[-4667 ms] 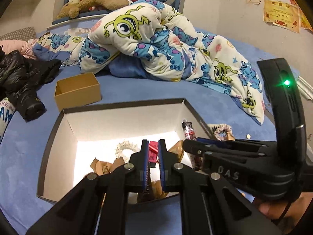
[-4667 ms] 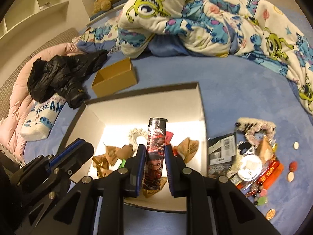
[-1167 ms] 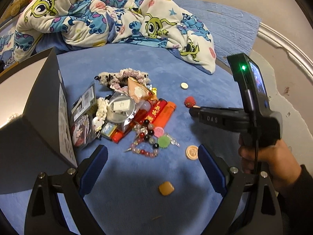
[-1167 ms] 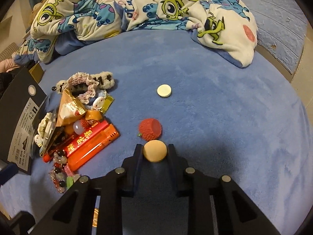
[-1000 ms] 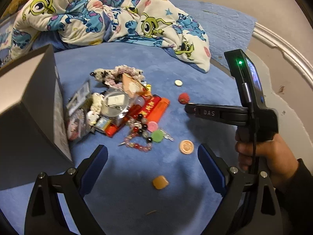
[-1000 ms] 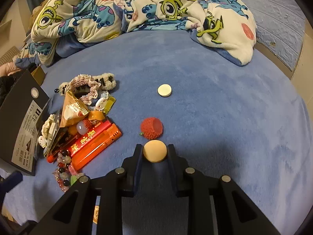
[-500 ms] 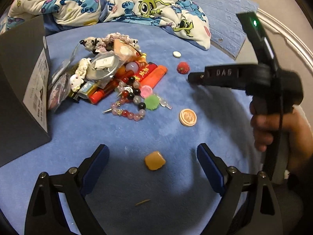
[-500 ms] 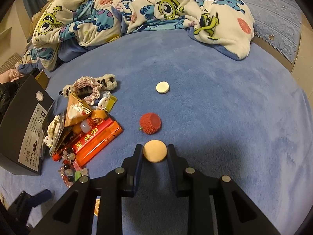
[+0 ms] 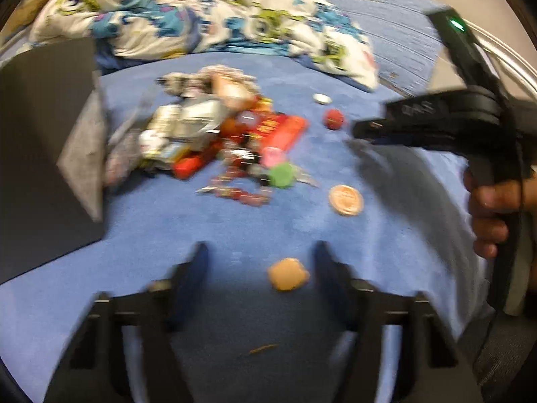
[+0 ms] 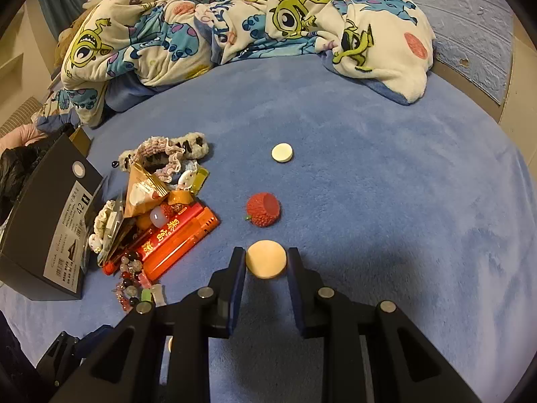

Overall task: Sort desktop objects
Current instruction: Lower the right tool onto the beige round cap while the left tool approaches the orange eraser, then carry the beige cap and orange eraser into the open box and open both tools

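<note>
My right gripper (image 10: 265, 263) is shut on a round tan disc (image 10: 266, 259) and holds it above the blue bed cover, just short of a red textured berry-shaped piece (image 10: 264, 209). My left gripper (image 9: 260, 262) is open, its jaws to either side of a small amber block (image 9: 288, 274) lying on the cover; this view is blurred. A heap of small things, with red and orange lighters (image 10: 178, 236), beads, hair scrunchies (image 10: 161, 154) and packets, lies to the left. The right gripper also shows in the left wrist view (image 9: 357, 131).
A black shoe box (image 10: 43, 221) stands at the left, its side toward me. A white disc (image 10: 282, 152) lies beyond the berry piece. An orange embossed disc (image 9: 345, 195) lies right of the beads. A cartoon-print quilt (image 10: 235, 16) is bunched at the back.
My left gripper has come down and forward over the amber block, and its jaws have narrowed around it. My right gripper still holds the tan disc and has barely moved.
</note>
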{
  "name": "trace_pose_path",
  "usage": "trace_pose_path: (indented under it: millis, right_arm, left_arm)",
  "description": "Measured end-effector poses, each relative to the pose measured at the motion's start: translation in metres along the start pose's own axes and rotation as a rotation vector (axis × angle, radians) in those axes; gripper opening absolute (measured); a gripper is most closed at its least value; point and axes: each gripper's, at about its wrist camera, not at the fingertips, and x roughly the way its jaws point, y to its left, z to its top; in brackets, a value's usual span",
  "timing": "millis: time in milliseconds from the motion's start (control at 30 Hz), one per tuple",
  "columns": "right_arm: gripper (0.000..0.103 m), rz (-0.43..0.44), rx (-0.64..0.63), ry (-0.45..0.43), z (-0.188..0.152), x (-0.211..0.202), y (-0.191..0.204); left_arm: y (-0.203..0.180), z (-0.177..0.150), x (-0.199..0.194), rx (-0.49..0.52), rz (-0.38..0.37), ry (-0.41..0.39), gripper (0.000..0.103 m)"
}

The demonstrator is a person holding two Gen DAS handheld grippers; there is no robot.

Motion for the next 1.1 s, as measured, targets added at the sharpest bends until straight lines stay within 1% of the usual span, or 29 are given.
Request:
trace_pose_path:
  millis: [33, 67, 100, 133, 200, 333, 433, 567, 733, 967, 1100]
  right_arm:
    - [0.025, 0.002, 0.003, 0.0, 0.0, -0.001, 0.0]
    - [0.025, 0.004, 0.006, -0.002, 0.0, -0.001, 0.0]
    - [0.025, 0.005, 0.007, -0.004, 0.0, -0.002, -0.001]
    - [0.025, 0.006, 0.008, -0.006, -0.001, -0.004, 0.0]
    - [0.025, 0.006, 0.008, -0.01, -0.001, -0.006, 0.001]
    - [0.025, 0.011, 0.009, -0.017, 0.0, -0.009, 0.002]
    - [0.025, 0.014, 0.009, -0.025, 0.001, -0.013, 0.003]
    - [0.025, 0.013, 0.01, -0.032, 0.001, -0.019, 0.003]
    - [0.025, 0.024, -0.021, -0.059, 0.008, -0.033, 0.015]
    - [0.025, 0.047, -0.079, -0.068, 0.017, -0.041, 0.05]
    - [0.025, 0.08, -0.096, -0.072, 0.024, -0.047, 0.078]
  left_arm:
    - [0.005, 0.001, 0.0, -0.026, 0.006, 0.002, 0.028]
    - [0.01, 0.003, 0.001, -0.057, -0.017, 0.006, 0.027]
    - [0.014, 0.004, 0.0, -0.074, -0.027, 0.012, 0.019]
    - [0.014, 0.004, 0.0, -0.067, -0.025, 0.014, 0.019]
    - [0.007, 0.004, -0.001, -0.018, -0.03, 0.021, 0.019]
    - [-0.007, 0.001, -0.003, 0.048, -0.079, 0.029, 0.018]
    - [-0.015, 0.002, -0.007, 0.086, -0.078, 0.024, 0.018]
    - [-0.015, 0.011, -0.022, 0.089, -0.057, -0.008, 0.018]
    - [0.0, 0.028, -0.041, 0.054, -0.007, -0.045, 0.018]
    - [0.02, 0.052, -0.066, -0.001, 0.027, -0.096, 0.018]
    - [0.036, 0.072, -0.082, -0.021, 0.076, -0.117, 0.018]
